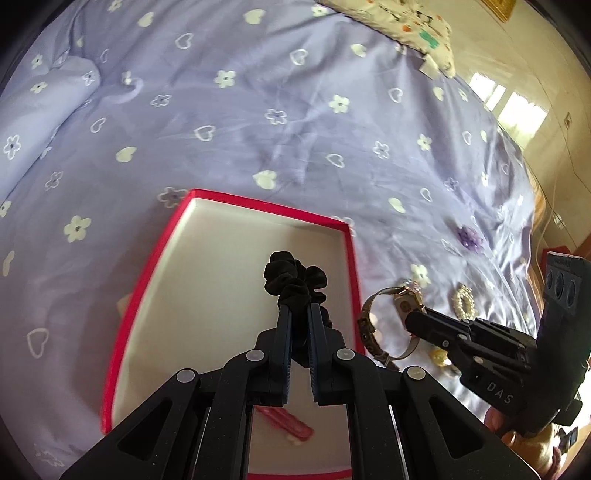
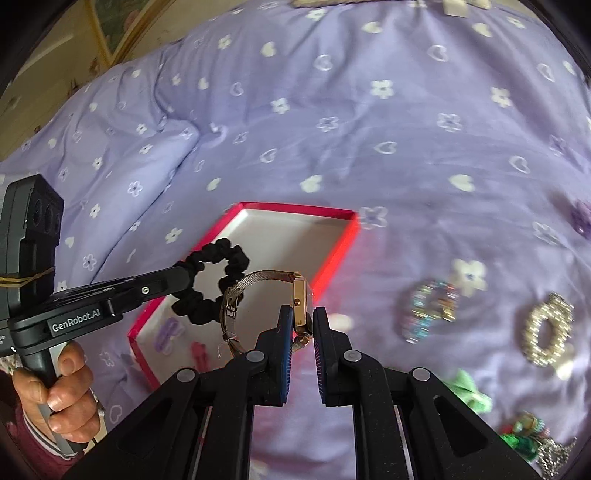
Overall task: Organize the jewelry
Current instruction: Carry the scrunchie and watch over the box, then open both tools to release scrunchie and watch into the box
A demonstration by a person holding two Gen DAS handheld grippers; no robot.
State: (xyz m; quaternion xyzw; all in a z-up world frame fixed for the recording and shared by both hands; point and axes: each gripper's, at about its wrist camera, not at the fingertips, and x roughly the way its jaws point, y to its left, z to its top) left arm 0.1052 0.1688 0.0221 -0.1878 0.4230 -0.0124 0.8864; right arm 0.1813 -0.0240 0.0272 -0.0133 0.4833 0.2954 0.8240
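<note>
A red box with a white inside [image 1: 347, 266] [image 2: 343, 236] lies open on the purple bedspread. My left gripper [image 1: 298, 308] [image 2: 186, 275] is shut on a black scrunchie [image 1: 293, 278] [image 2: 221, 284] and holds it above the box. My right gripper [image 2: 302, 314] [image 1: 412, 319] is shut on a gold watch [image 2: 299, 299] [image 1: 402, 301] with a mesh strap, held above the bedspread just right of the box. A pink hair clip [image 1: 288, 424] [image 2: 199, 352] and a purple clip [image 2: 168, 334] lie in the box.
On the bedspread right of the box lie a multicoloured beaded bracelet [image 2: 430, 308], a gold sparkly ring-shaped piece [image 2: 548, 328] [image 1: 464, 303], a purple flower clip [image 1: 468, 238] [image 2: 581, 218], green items [image 2: 474, 393] and a chain [image 2: 554, 458]. A patterned pillow [image 1: 413, 26] lies far back.
</note>
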